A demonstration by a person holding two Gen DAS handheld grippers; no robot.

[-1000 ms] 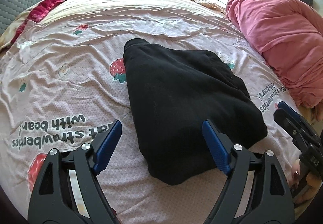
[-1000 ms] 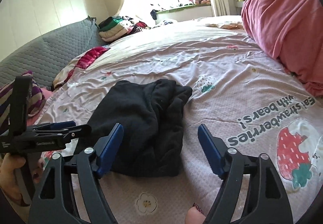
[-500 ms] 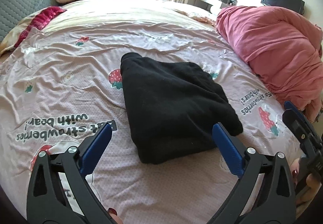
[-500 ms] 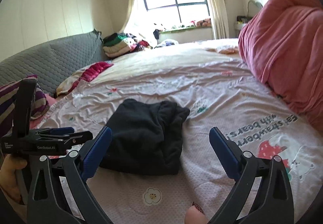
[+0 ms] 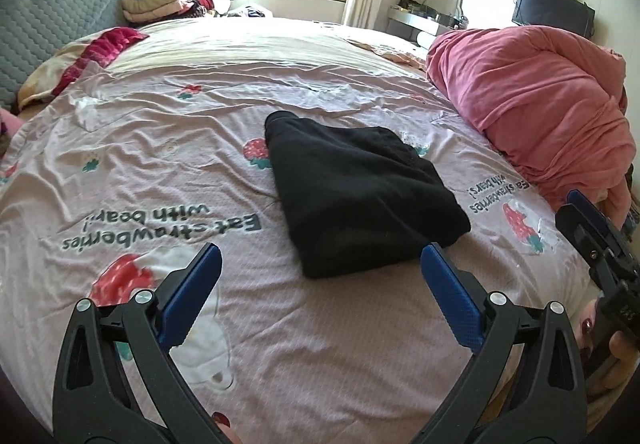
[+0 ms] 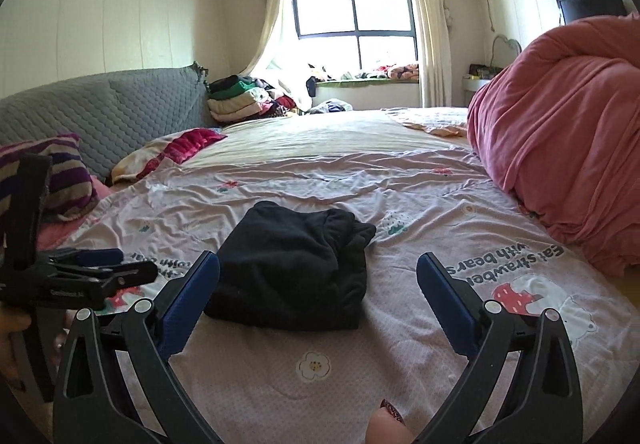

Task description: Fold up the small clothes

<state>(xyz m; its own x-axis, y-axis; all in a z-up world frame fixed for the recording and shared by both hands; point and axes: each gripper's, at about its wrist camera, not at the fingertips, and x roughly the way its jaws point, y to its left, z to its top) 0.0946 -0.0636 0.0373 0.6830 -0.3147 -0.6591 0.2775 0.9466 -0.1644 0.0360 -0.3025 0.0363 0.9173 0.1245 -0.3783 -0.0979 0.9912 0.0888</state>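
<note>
Left wrist view: my left gripper has its jaws spread as wide as they go, with nothing between them. Both blue pads hang over bare sheet, short of the near edge of the black garment. The garment sits mid-bed on the strawberry-print sheet as a compact folded stack, and nothing is touching it. I read that as the fold being done and set down for release, with both tools clear so nothing drags a layer loose. Its long axis runs from the near, wide, thick end, closest to the gripper, away and to the left, to a narrower rounded end pointing toward the window side. The near-right corner is bulkier, with layers stacked. The pink duvet is heaped well off to the right, apart from the garment. The right gripper shows at the frame's right edge with a hand under it; I can't judge its jaws from here.

Right wrist view: the right gripper's jaws are also wide apart and empty, pads above the sheet on either side of the garment's near edge without touching it. From here the garment runs near to far, loose folded edges bunched on its right side, smoother side left. The left gripper is at far left, side-on and clear of the cloth. A pile of other clothes is far back by the window.
</note>
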